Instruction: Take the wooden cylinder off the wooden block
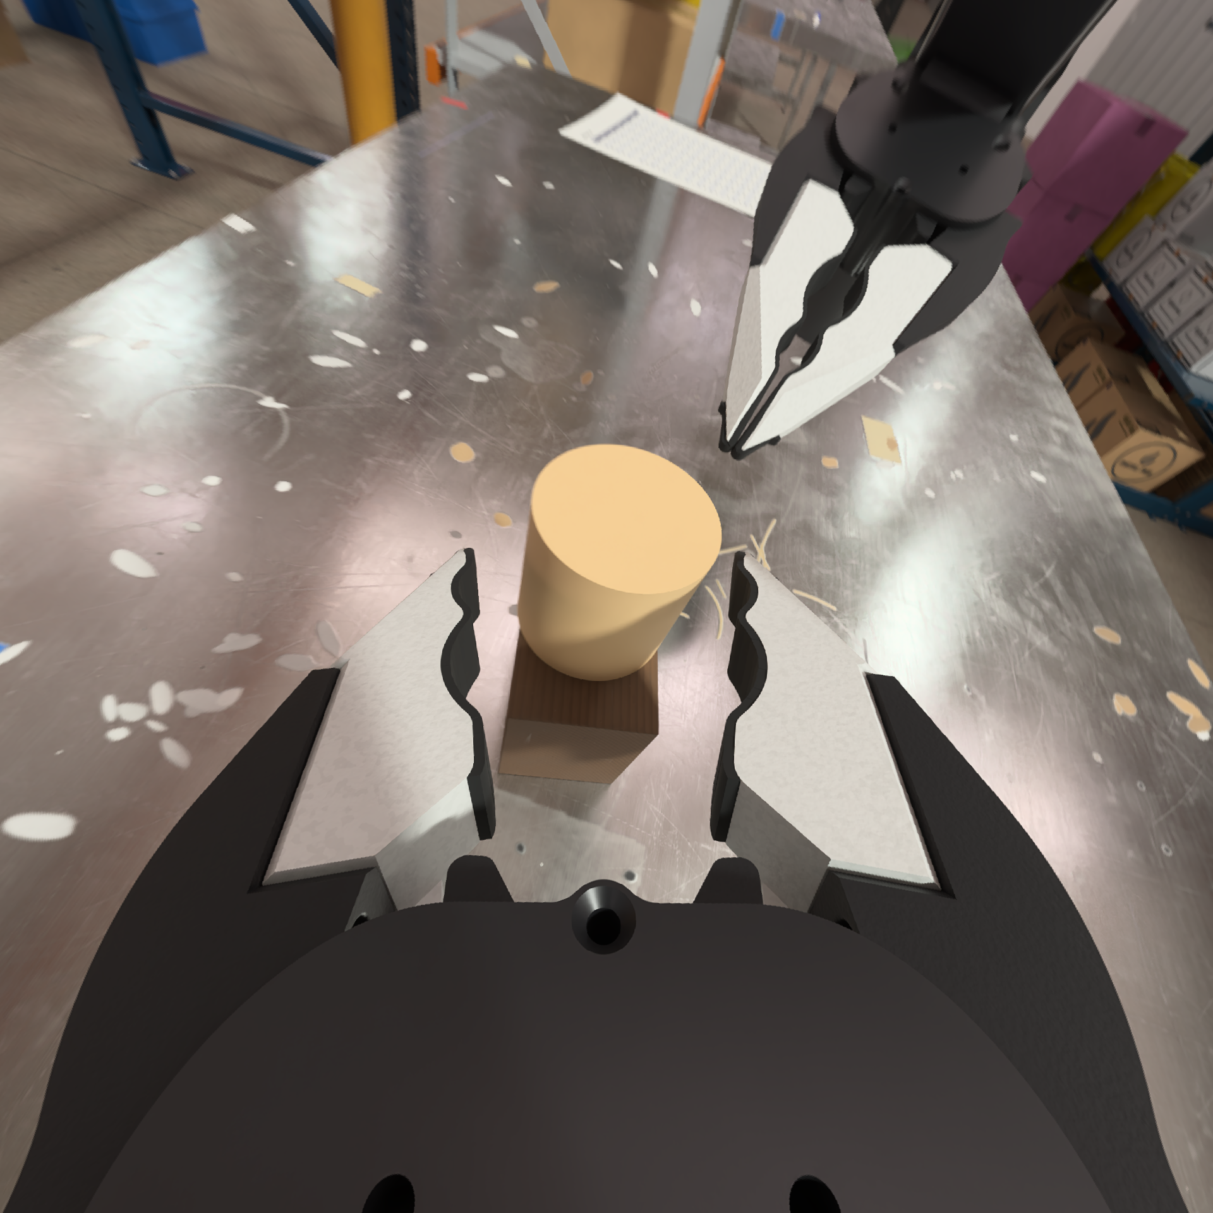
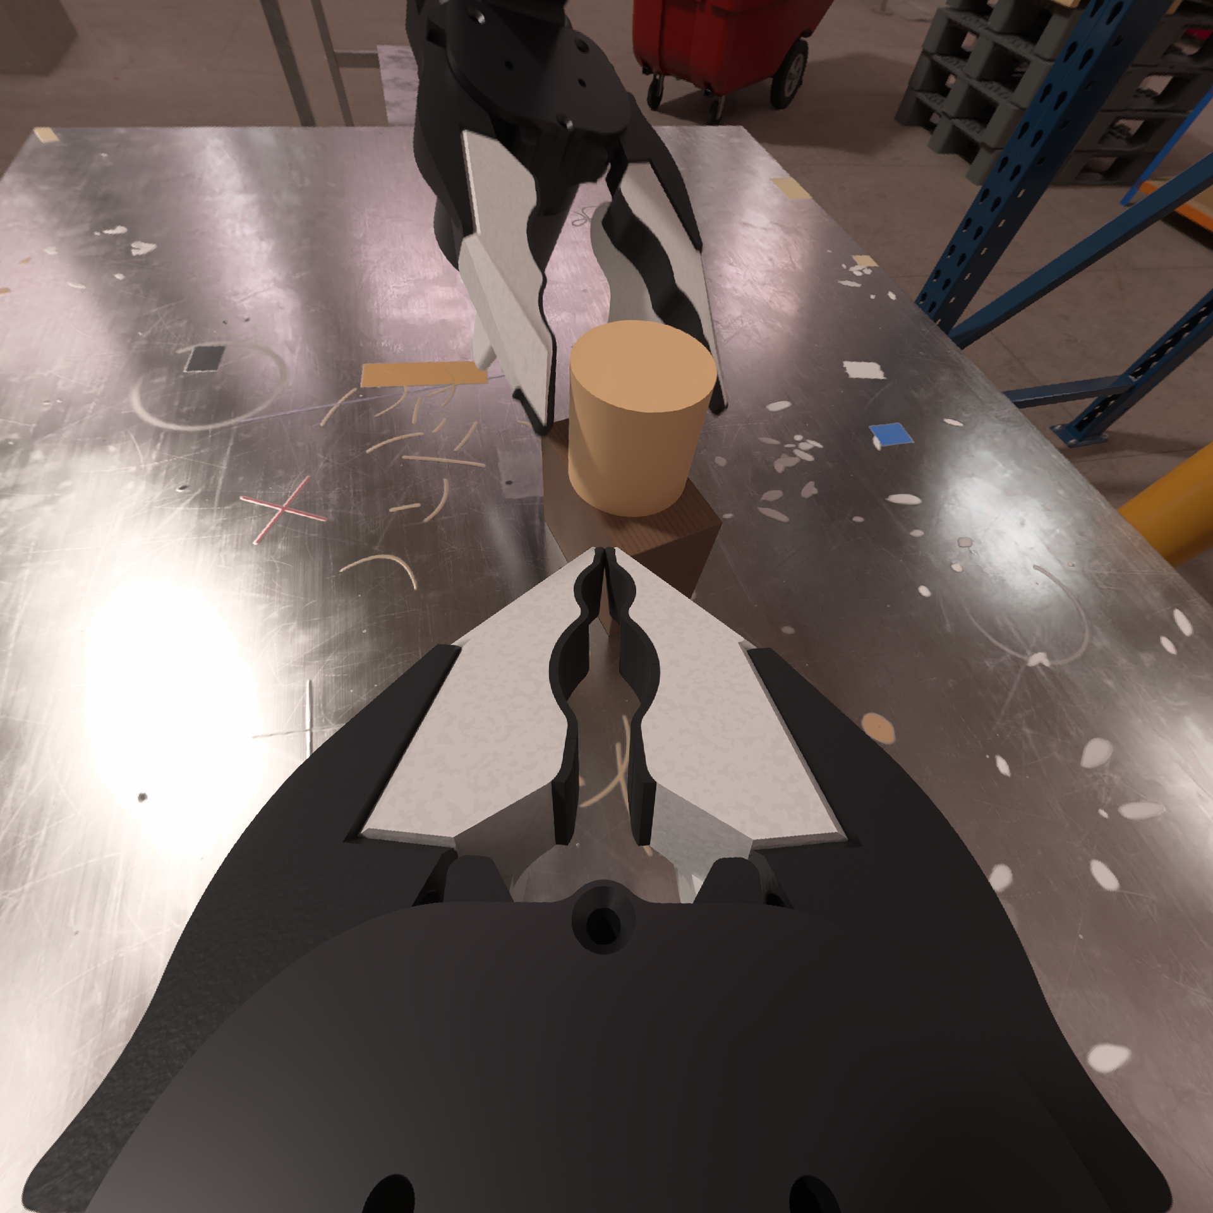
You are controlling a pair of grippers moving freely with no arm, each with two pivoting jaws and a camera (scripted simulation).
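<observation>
A light wooden cylinder (image 1: 620, 525) stands upright on a small dark wooden block (image 1: 581, 732) on the metal table (image 1: 295, 407). My left gripper (image 1: 604, 556) is open, one fingertip on each side of the cylinder's upper part, with small gaps to it. My right gripper (image 2: 604, 551) is shut and empty, its tips just before the block's near corner (image 2: 682, 545). In the right wrist view the cylinder (image 2: 640, 433) shows between the left gripper's fingers (image 2: 518, 328). In the left wrist view the right gripper (image 1: 745, 446) hangs beyond the cylinder to the right.
A printed paper sheet (image 1: 669, 151) lies at the table's far edge. Cardboard boxes (image 1: 1116, 420) and a yellow post (image 1: 374, 65) stand off the table. A blue rack (image 2: 1050, 230) and a red cart (image 2: 722, 39) stand beyond it. The tabletop bears paint spots and scratches.
</observation>
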